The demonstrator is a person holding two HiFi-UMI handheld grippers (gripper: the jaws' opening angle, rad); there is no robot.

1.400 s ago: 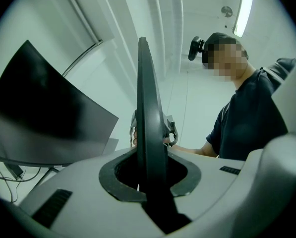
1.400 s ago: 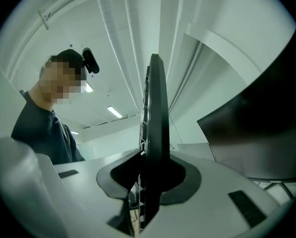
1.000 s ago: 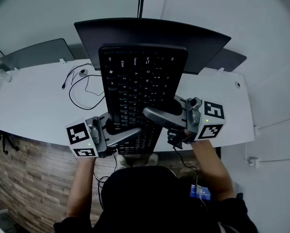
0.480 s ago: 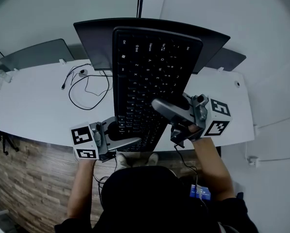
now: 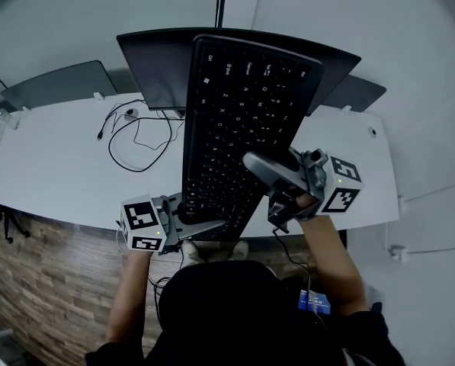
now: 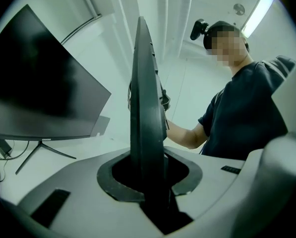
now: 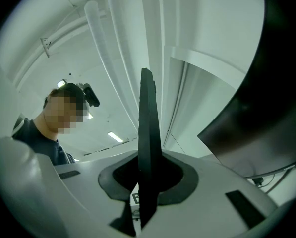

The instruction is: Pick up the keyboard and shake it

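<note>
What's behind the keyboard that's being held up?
A dark monitor stands behind the keyboard, its ends showing either side, on a white desk with a loose cable. The keyboard covers the monitor's middle and the desk beneath.

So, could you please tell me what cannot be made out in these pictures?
Key legends on the keyboard: too small and blurred, head view.
Keyboard's key face: seen only edge-on, both gripper views.
Where the cable ends: it passes behind the keyboard, head view.

keyboard point(image 5: 242, 120) held above desk point(image 5: 52, 166), before monitor point(image 5: 151, 67), cable point(image 5: 136, 139) on desk left
</note>
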